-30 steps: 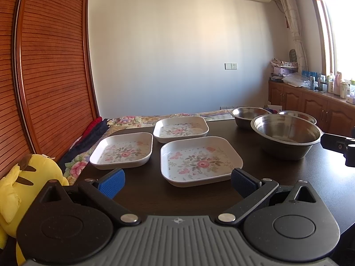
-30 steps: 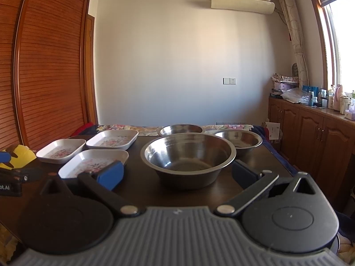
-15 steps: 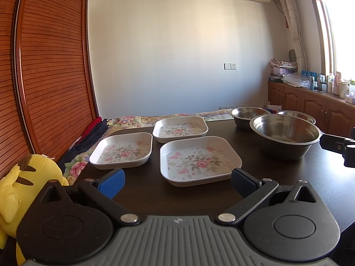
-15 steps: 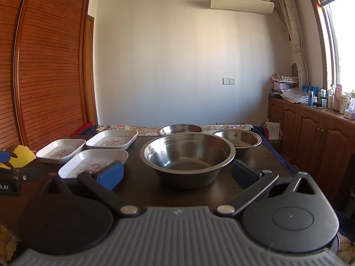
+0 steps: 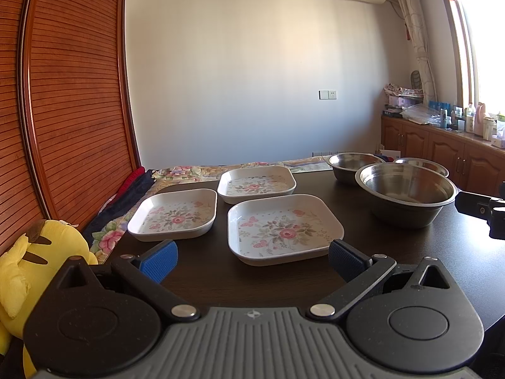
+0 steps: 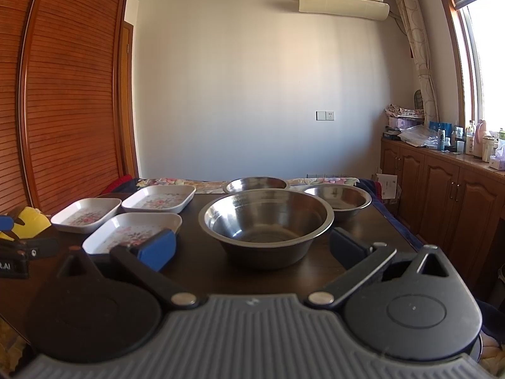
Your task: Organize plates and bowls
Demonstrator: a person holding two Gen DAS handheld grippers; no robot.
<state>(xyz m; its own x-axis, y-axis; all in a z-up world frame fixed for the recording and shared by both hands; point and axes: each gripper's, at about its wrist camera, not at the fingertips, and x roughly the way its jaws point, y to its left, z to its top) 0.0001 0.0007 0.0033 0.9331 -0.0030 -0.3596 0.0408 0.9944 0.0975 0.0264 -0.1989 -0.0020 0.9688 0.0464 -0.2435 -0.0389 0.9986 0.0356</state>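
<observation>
Three square white floral plates lie on the dark table (image 5: 202,284): a near plate (image 5: 284,229), a left plate (image 5: 175,213) and a far plate (image 5: 257,183). Three steel bowls stand to their right: a large bowl (image 6: 266,221), a far bowl (image 6: 255,183) and a right bowl (image 6: 337,197). My left gripper (image 5: 252,259) hovers open just short of the near plate, holding nothing. My right gripper (image 6: 252,246) is open in front of the large bowl, its fingers apart on either side of the bowl's near wall, touching nothing.
A yellow plush toy (image 5: 34,262) sits off the table's left edge beside a slatted wooden door (image 5: 63,110). A floral cloth (image 5: 195,170) lies past the table's far edge. Wooden cabinets (image 6: 442,189) with bottles line the right wall.
</observation>
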